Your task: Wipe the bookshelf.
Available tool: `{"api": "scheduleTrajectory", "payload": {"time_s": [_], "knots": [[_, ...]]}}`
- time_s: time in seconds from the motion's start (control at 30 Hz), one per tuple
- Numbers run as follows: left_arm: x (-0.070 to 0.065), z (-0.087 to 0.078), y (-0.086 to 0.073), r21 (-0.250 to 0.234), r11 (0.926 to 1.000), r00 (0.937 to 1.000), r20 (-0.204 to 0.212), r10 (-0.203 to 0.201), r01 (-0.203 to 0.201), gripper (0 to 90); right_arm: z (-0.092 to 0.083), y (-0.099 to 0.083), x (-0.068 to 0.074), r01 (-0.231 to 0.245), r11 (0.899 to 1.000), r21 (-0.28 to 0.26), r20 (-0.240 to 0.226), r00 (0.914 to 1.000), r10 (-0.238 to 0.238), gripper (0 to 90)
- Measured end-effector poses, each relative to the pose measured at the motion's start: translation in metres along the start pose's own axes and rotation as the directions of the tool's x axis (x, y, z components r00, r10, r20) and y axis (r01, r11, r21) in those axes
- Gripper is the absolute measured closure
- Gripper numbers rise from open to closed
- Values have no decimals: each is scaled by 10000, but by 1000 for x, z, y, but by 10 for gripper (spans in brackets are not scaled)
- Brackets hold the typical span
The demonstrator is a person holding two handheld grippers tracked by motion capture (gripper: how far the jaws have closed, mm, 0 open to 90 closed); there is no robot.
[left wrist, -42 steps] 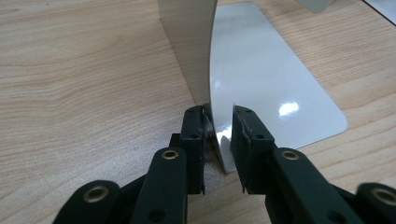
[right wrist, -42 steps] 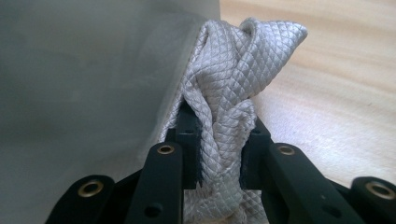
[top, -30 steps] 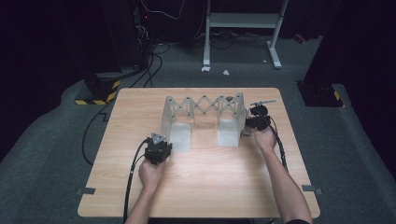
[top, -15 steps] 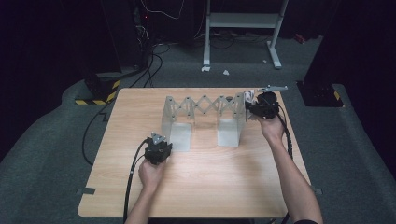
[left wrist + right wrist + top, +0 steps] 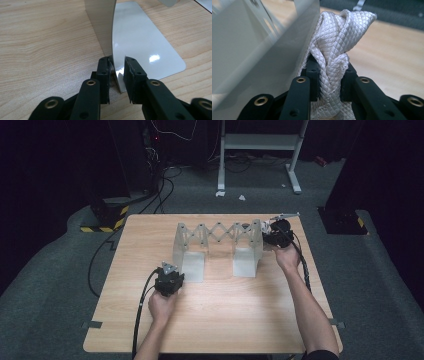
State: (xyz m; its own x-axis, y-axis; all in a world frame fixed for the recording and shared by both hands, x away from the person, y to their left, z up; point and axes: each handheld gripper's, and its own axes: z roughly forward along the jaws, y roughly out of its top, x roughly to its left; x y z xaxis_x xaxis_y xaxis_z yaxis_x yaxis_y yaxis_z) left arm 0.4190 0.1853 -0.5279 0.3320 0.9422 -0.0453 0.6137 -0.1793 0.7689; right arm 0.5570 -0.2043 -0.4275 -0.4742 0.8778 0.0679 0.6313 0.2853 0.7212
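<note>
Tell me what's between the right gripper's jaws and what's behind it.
The right gripper is shut on a bunched white woven cloth, pressed beside the rack's grey end panel. Behind the cloth, bare wooden table shows; the cloth covers whatever lies directly past it.

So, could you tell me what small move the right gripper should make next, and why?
Probably carry the cloth over the top of the rack's right end plate. The right gripper is shut on the bunched white cloth, pressed beside that plate, while the left gripper pinches the left plate's edge, which looks like it is steadying the rack on the table.
</note>
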Motion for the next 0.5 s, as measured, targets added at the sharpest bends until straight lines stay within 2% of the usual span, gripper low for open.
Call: {"api": "scheduleTrajectory", "payload": {"time_s": [0.17,0.5], "knots": [[0,0,0,7,10000,10000,-3,3,-3,743,18,-20,-2,-207,9976,665,-208,9995,221,755],[0,0,0,9,10000,10000,-18,4,-4,743,30,-60,2,-501,9928,1087,-581,9967,567,750]]}}
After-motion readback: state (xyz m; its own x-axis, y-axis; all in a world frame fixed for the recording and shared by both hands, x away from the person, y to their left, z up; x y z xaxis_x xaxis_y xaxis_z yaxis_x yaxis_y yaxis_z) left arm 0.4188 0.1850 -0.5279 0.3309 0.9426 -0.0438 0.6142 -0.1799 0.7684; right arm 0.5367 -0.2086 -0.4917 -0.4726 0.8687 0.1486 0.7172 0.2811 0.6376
